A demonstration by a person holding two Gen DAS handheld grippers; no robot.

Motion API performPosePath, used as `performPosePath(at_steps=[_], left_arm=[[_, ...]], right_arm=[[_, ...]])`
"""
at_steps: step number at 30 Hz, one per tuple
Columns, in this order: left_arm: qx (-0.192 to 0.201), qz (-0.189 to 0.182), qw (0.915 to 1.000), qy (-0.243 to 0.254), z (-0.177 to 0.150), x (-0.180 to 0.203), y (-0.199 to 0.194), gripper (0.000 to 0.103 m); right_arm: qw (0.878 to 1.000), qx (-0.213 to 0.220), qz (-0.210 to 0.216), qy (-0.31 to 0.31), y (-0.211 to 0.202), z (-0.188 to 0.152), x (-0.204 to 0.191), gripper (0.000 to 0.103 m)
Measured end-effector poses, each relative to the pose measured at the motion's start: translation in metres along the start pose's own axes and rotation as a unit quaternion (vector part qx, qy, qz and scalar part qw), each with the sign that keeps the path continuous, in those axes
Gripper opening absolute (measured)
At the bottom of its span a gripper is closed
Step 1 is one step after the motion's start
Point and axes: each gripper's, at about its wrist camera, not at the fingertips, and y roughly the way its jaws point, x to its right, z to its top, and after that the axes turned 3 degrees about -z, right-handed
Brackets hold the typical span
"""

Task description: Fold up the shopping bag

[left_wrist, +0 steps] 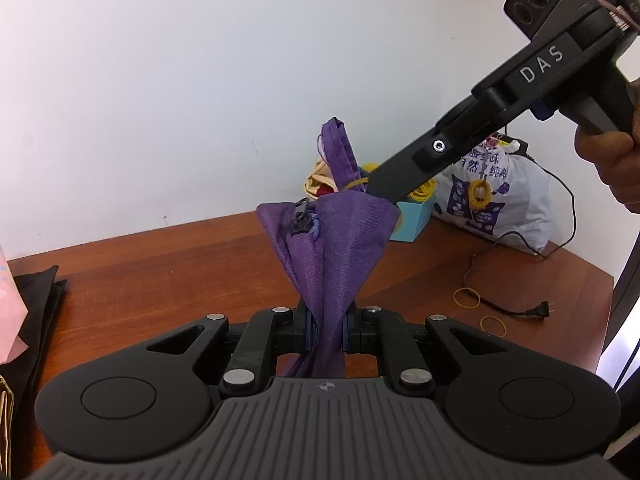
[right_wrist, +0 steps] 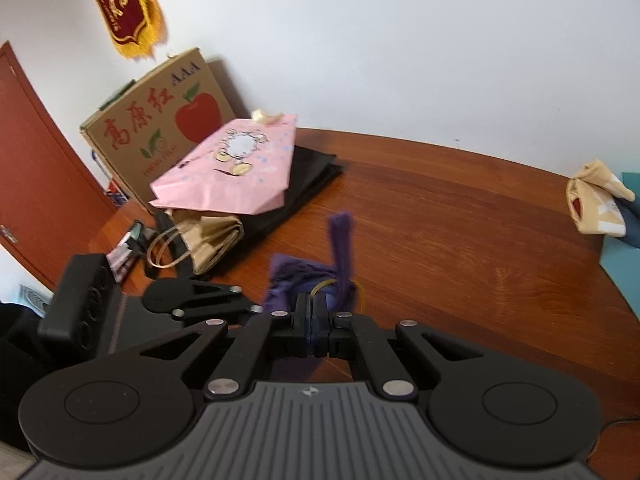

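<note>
A purple non-woven shopping bag (left_wrist: pixel 332 240), bunched into a bundle, stands up over the wooden table (left_wrist: pixel 160 272). My left gripper (left_wrist: pixel 326 320) is shut on its lower, gathered end. The bag's thin top strip (left_wrist: pixel 340 148) sticks upward, with a yellow rubber band (left_wrist: pixel 354 183) around its neck. My right gripper (left_wrist: pixel 372 184) reaches in from the upper right, its tip at that band. In the right wrist view the right gripper (right_wrist: pixel 311 300) has its jaws together, the yellow band (right_wrist: pixel 320 285) loops out from its tips, and the purple bag (right_wrist: pixel 288 276) lies just beyond.
Two loose rubber bands (left_wrist: pixel 466 297) and a black power plug (left_wrist: pixel 540 311) lie at the right. A white printed plastic bag (left_wrist: pixel 496 200) and a teal box (left_wrist: pixel 412 220) stand at the back. A pink paper bag (right_wrist: pixel 232 168), black folded bag (right_wrist: pixel 312 176), brown paper bag (right_wrist: pixel 208 240) and cardboard box (right_wrist: pixel 156 120) crowd the left.
</note>
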Motion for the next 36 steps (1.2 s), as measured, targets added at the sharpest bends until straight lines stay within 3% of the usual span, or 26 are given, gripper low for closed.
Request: performPosePath(at_steps=[6, 13, 21, 26, 36], left_arm=[[0.011, -0.006, 0.9987, -0.05, 0.007, -0.015, -0.012, 0.014], [0.007, -0.029, 0.9976, -0.062, 0.009, -0.014, -0.011, 0.014], [-0.001, -0.026, 0.9988, 0.041, 0.007, 0.017, -0.005, 0.014], [-0.001, -0.019, 0.9989, 0.044, 0.007, 0.019, -0.003, 0.014], [0.007, -0.048, 0.9978, -0.044, 0.005, 0.0, -0.002, 0.014]], right_arm=[[1.0, 0.009, 0.014, 0.009, -0.009, -0.006, -0.011, 0.0], [1.0, 0.012, -0.003, 0.007, -0.004, -0.016, -0.018, 0.0], [1.0, 0.021, -0.008, -0.019, 0.003, -0.011, -0.035, 0.0], [1.0, 0.013, -0.016, -0.019, 0.01, -0.009, -0.035, 0.0], [1.0, -0.003, 0.017, 0.018, 0.009, -0.012, -0.019, 0.0]])
